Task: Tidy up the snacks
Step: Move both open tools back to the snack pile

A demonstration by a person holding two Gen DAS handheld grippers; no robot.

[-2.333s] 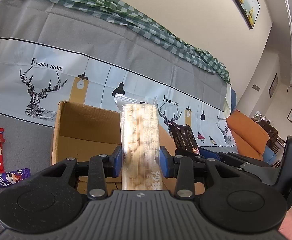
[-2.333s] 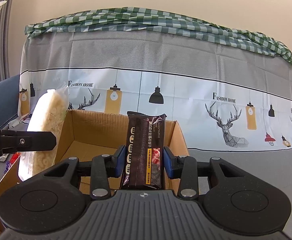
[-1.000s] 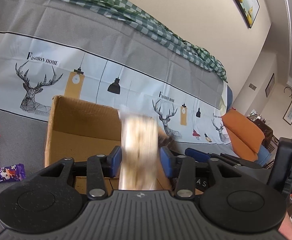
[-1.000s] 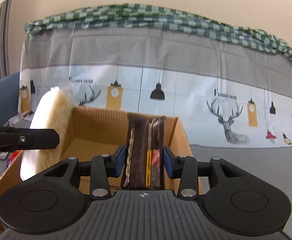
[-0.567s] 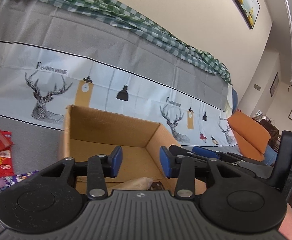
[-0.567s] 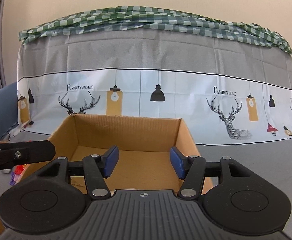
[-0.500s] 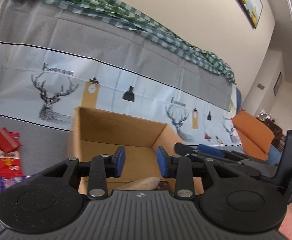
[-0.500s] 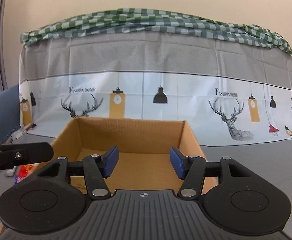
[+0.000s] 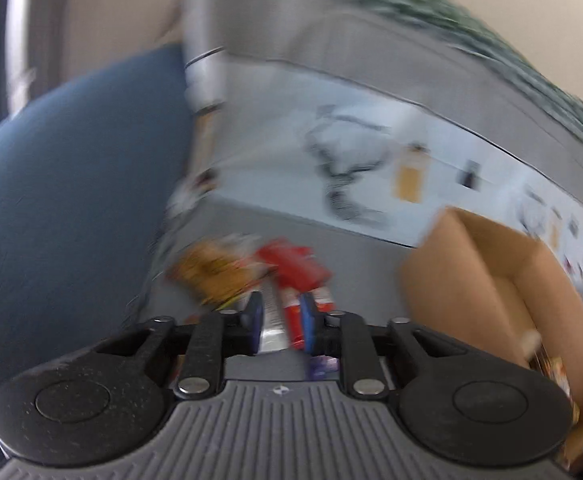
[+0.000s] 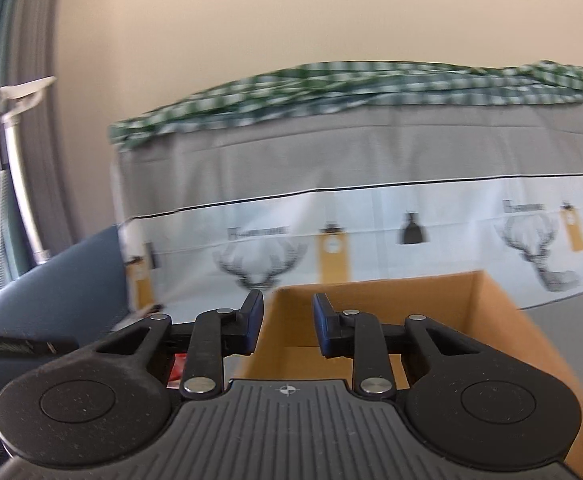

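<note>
The left wrist view is motion-blurred. My left gripper [image 9: 279, 322] is open and empty, pointing at loose snacks on the grey cloth: a red packet [image 9: 297, 270], an orange-yellow packet [image 9: 211, 272] and a purple wrapper [image 9: 323, 364] under the fingers. The cardboard box [image 9: 491, 276] stands to the right of them. My right gripper [image 10: 287, 324] is open and empty, over the left wall of the same box [image 10: 431, 320]. A red packet [image 10: 179, 366] peeks out below its left finger. What lies in the box is hidden.
A dark blue cushion [image 9: 63, 200] fills the left of the left wrist view and shows in the right wrist view [image 10: 63, 280]. The deer-print sofa cover [image 10: 371, 216] rises behind the box, with green checked cloth [image 10: 331, 92] on top.
Both grippers let go of their snack packs over the box and now stand open and empty. Both have swung left; the left one now faces the loose snacks beside the box.
</note>
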